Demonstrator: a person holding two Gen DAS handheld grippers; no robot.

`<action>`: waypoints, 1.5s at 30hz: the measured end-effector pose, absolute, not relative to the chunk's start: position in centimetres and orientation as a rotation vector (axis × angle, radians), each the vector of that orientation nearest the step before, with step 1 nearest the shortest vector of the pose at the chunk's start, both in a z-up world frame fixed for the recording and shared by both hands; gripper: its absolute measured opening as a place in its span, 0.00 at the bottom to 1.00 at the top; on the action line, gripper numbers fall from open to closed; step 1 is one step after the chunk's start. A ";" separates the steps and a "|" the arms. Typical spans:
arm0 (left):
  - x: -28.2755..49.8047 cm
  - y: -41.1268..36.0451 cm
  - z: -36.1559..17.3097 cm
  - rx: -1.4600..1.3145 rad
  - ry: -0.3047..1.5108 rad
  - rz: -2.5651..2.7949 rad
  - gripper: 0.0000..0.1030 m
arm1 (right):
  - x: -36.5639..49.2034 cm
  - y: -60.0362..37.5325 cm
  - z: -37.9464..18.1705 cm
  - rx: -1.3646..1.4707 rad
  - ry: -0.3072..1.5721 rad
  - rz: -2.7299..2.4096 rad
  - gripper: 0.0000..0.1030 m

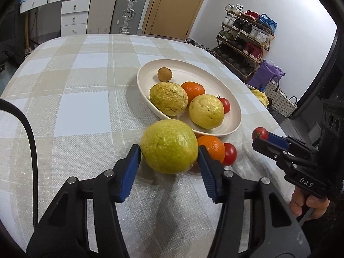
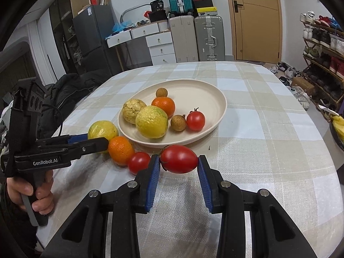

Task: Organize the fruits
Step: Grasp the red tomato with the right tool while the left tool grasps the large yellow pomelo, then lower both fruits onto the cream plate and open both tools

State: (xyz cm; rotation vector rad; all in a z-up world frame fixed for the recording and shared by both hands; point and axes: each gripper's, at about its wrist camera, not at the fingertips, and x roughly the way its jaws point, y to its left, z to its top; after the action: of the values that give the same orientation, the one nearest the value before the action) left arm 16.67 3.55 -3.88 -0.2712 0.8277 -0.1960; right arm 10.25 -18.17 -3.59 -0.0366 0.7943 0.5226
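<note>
My left gripper (image 1: 168, 150) is shut on a big yellow-green fruit (image 1: 169, 146), blue pads pressed to both its sides, low over the checked tablecloth just in front of the cream oval plate (image 1: 215, 81). Right behind it on the cloth lie an orange (image 1: 211, 148) and a small tomato (image 1: 230, 153). My right gripper (image 2: 178, 160) is shut on an oval red tomato (image 2: 178, 159), held above the cloth near the plate's (image 2: 215, 94) front rim. The plate carries two yellow fruits, an orange, a tomato and two small brown fruits.
The table's right edge is close, with a dark dish of bananas (image 2: 337, 126) beyond it and a shoe rack (image 2: 322, 49) behind. A dark jacket (image 2: 71, 94) lies off the left edge. A black cable (image 1: 32, 142) hangs at the left.
</note>
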 end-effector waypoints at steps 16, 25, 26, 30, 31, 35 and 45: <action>14.2 3.1 -1.4 -0.220 0.743 -0.166 0.50 | 10.1 -18.3 -3.1 -0.033 0.775 0.557 0.36; 13.8 3.0 -0.9 -0.212 0.714 -0.143 0.50 | 10.3 -18.0 -3.1 -0.022 0.772 0.574 0.36; 13.6 2.9 -0.8 -0.211 0.710 -0.141 0.50 | 10.3 -18.0 -3.1 -0.019 0.770 0.575 0.36; 13.4 2.8 -0.5 -0.215 0.698 -0.137 0.50 | 10.6 -18.3 -3.1 0.007 0.764 0.575 0.36; 13.4 2.6 -0.4 -0.211 0.694 -0.136 0.50 | 10.7 -18.4 -3.1 0.023 0.764 0.579 0.36; 13.4 2.1 -0.1 -0.194 0.681 -0.131 0.50 | 11.1 -18.8 -2.8 0.054 0.755 0.574 0.36; 13.4 0.6 1.1 -0.168 0.632 -0.133 0.50 | 12.4 -18.4 -2.5 0.049 0.764 0.570 0.36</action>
State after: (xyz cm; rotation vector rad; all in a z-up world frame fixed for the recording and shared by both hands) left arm 13.41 0.57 1.07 -0.1683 0.6320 -0.1332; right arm 12.37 -18.36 -2.54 0.0486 0.7641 0.5700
